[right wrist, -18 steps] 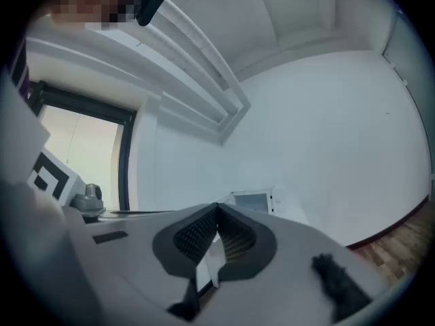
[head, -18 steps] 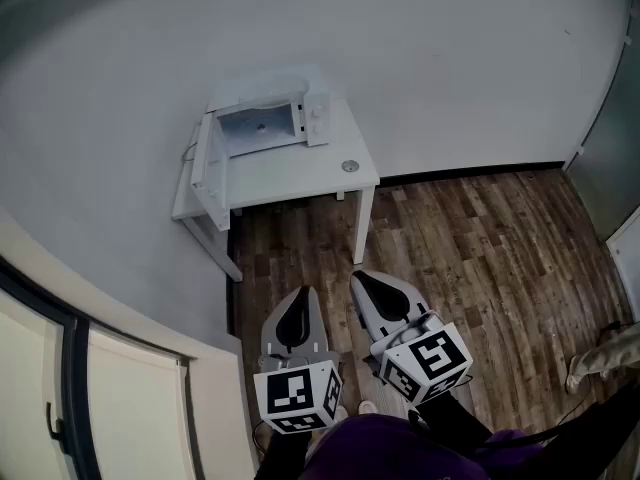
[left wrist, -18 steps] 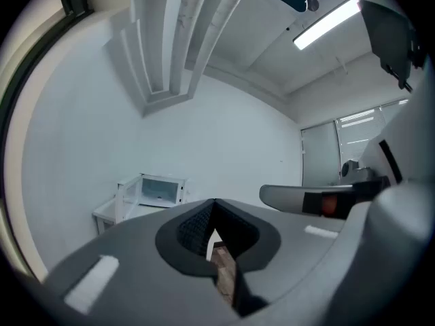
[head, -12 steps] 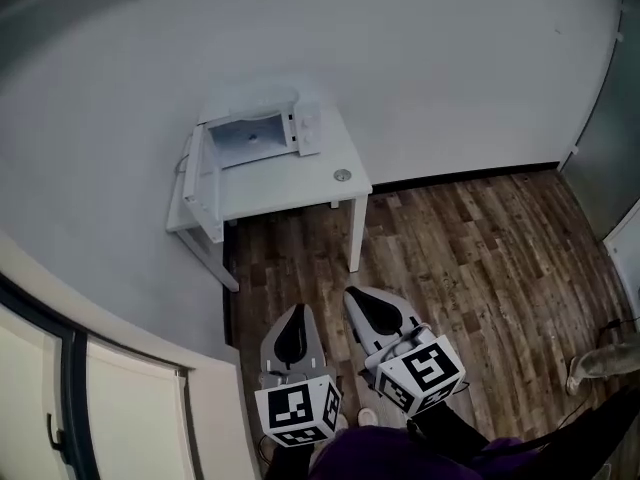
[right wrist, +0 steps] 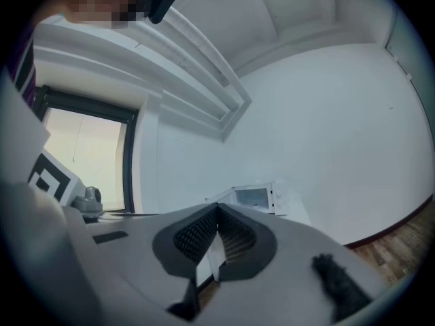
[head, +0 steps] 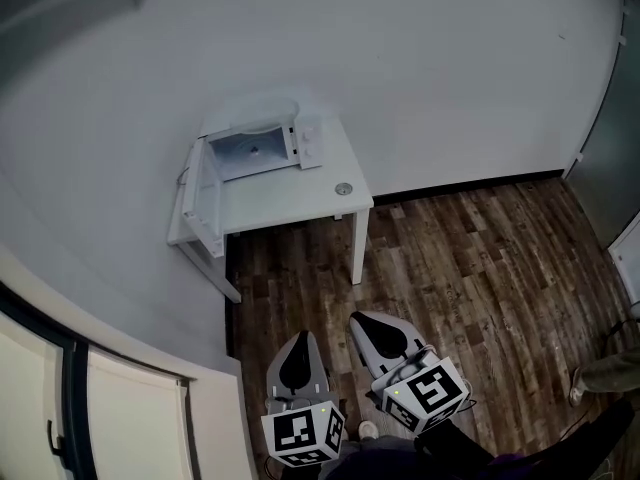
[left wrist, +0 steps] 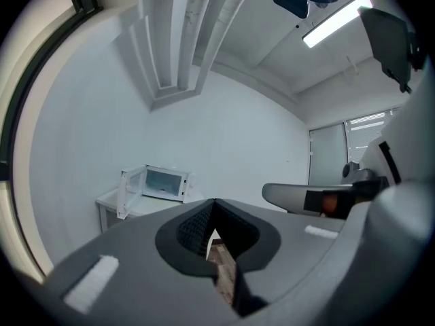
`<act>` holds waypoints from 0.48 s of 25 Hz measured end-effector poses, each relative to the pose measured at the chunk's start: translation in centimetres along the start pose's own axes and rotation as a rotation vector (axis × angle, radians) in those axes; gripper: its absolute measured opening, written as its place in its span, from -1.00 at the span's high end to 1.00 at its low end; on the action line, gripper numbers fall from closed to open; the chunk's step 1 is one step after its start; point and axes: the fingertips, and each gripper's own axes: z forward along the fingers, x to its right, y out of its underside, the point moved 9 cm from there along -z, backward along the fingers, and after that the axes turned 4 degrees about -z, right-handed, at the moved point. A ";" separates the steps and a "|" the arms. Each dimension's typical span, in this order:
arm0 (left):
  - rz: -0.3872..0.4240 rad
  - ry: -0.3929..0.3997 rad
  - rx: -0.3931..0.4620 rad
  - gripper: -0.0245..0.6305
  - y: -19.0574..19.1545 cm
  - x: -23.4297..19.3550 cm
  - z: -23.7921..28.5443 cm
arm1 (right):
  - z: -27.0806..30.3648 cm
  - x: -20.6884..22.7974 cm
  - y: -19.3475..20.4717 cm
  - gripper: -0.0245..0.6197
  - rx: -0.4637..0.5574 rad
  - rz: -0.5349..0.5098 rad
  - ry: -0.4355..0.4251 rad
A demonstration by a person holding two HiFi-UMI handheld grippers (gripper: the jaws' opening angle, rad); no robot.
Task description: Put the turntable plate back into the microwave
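A white microwave [head: 262, 143] stands on a small white table [head: 290, 200] against the wall, its door [head: 200, 196] swung open to the left. Its cavity looks bare from here. A small round grey object [head: 343, 188] lies near the table's right front corner. No turntable plate is clearly visible. My left gripper [head: 300, 340] and right gripper [head: 362, 321] hang side by side over the wood floor, well short of the table, both shut and empty. In the left gripper view the gripper [left wrist: 215, 201] faces the far-off microwave [left wrist: 163, 182]. The right gripper [right wrist: 217, 208] faces the microwave [right wrist: 255, 197] too.
Dark wood floor [head: 470, 268] stretches between me and the table. A white wall runs behind and to the left. A window frame [head: 70, 388] is at the lower left and a grey door [head: 610, 138] at the right. The table legs [head: 358, 248] stand ahead.
In the head view both grippers now sit lower in the picture, and the table has shifted down a little. Both grippers stay shut and empty.
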 end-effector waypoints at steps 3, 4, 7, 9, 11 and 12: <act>-0.004 -0.009 -0.001 0.91 0.6 0.5 -0.1 | -0.4 0.5 0.5 0.93 -0.008 -0.010 0.001; -0.009 -0.008 -0.004 0.91 0.8 0.6 -0.1 | -0.5 0.7 0.7 0.93 -0.006 -0.008 0.001; -0.021 -0.006 -0.005 0.91 1.5 0.9 -0.1 | -0.5 1.2 1.3 0.93 -0.014 0.002 -0.004; -0.043 0.003 -0.004 0.91 1.9 0.9 -0.1 | -0.4 1.4 1.7 0.93 -0.025 0.011 -0.009; -0.072 0.011 -0.009 0.91 1.9 0.6 0.2 | -0.1 1.5 1.8 0.93 -0.028 0.016 -0.010; -0.079 0.009 -0.009 0.91 1.9 0.3 0.5 | 0.2 1.6 1.8 0.93 -0.028 0.017 -0.010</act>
